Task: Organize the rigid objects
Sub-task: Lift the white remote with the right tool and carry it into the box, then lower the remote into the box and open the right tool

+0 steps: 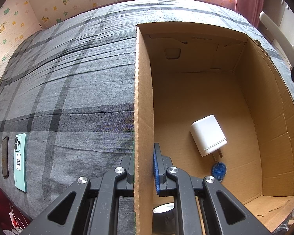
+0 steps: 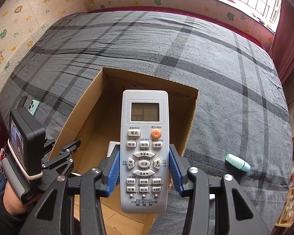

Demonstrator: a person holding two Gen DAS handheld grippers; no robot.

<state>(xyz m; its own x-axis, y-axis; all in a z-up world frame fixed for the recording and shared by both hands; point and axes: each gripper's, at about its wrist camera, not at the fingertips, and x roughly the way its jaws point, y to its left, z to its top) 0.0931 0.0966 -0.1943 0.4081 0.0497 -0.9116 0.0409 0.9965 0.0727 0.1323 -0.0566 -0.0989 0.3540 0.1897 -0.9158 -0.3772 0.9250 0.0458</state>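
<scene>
My left gripper [image 1: 144, 168] is shut on the left wall of an open cardboard box [image 1: 144, 98] that stands on a grey plaid bed. Inside the box lie a white plug charger [image 1: 207, 135], a blue round tag [image 1: 218, 170] and a tape roll [image 1: 164, 208], partly hidden by my fingers. My right gripper [image 2: 145, 168] is shut on a white air-conditioner remote [image 2: 145, 150], face up, held above the cardboard box [image 2: 84, 113]. The charger [image 2: 112, 148] shows behind the remote. The left gripper [image 2: 70, 150] clamps the box rim at the left of the right wrist view.
On the bed [image 1: 68, 78] left of the box lie a mint-green phone [image 1: 20, 161] and a dark phone [image 1: 5, 159]. A mint-green small tube [image 2: 238, 162] lies on the bed [image 2: 225, 98] right of the box. Patterned walls, a window and red curtains surround the bed.
</scene>
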